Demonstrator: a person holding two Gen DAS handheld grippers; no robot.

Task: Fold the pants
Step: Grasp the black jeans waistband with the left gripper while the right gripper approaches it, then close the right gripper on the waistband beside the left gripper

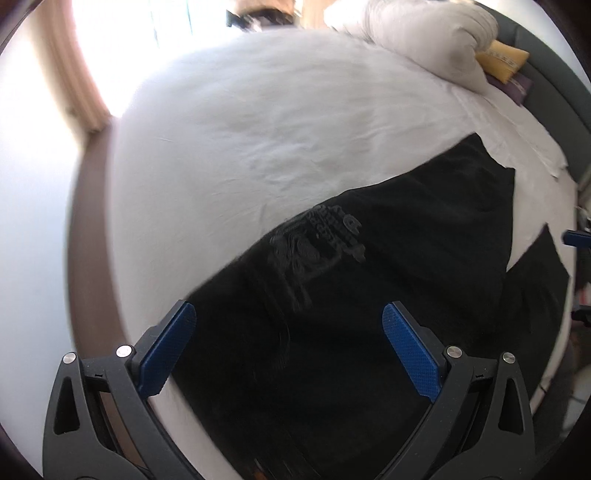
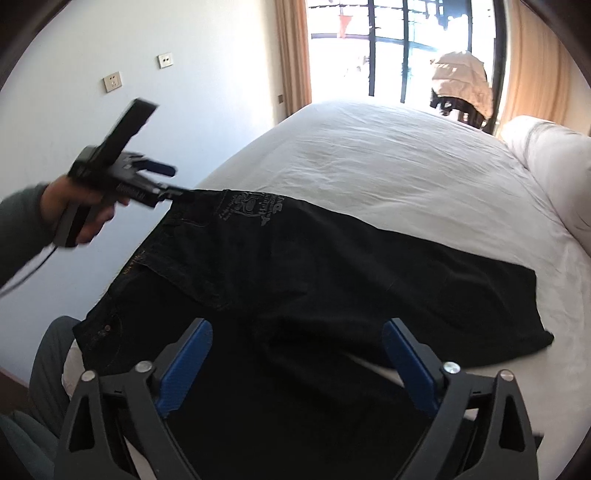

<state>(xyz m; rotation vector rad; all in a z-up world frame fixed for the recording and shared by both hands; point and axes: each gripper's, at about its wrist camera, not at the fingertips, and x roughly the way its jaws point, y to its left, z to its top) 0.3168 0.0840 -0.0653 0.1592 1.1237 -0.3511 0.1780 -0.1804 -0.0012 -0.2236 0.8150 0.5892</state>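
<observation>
Black denim pants point(image 2: 295, 266) with a pale printed emblem point(image 2: 251, 208) on one leg lie spread across the white bedsheet point(image 2: 388, 162) of a wide bed, waistband end at the near left edge, legs running off to the right, hem point(image 2: 543, 314) lying flat on the sheet. Over on the left, a hand point(image 2: 79, 210) in a grey sleeve carries the left gripper point(image 2: 173, 182), black-bodied with blue pads, and it sits right at the top corner of the waistband; from this view I can't tell whether a fingertip touches the cloth. Its own camera settles the jaws, though: the left gripper point(image 1: 288, 328) stands wide apart, blue pads point(image 1: 410, 350) on either side with only dark fabric below and nothing pinched between them. The emblem point(image 1: 317, 243) shows just ahead of it, blurred. The right gripper point(image 2: 295, 354) hovers over the middle of the pants, its jaws spread broad too, nothing between the pads, no cloth clamped. Far side of the bed: a rolled white duvet point(image 1: 417, 33) bunched up by the headboard, a yellow cushion point(image 1: 502, 61) tucked beside it. Beyond the sheet, a bright window point(image 2: 399, 48) with dark bars, tan curtains point(image 2: 291, 55) on both sides, and a beige coat point(image 2: 461, 81) draped over a chair. Two wall sockets point(image 2: 112, 81) sit on the pale wall at left.
</observation>
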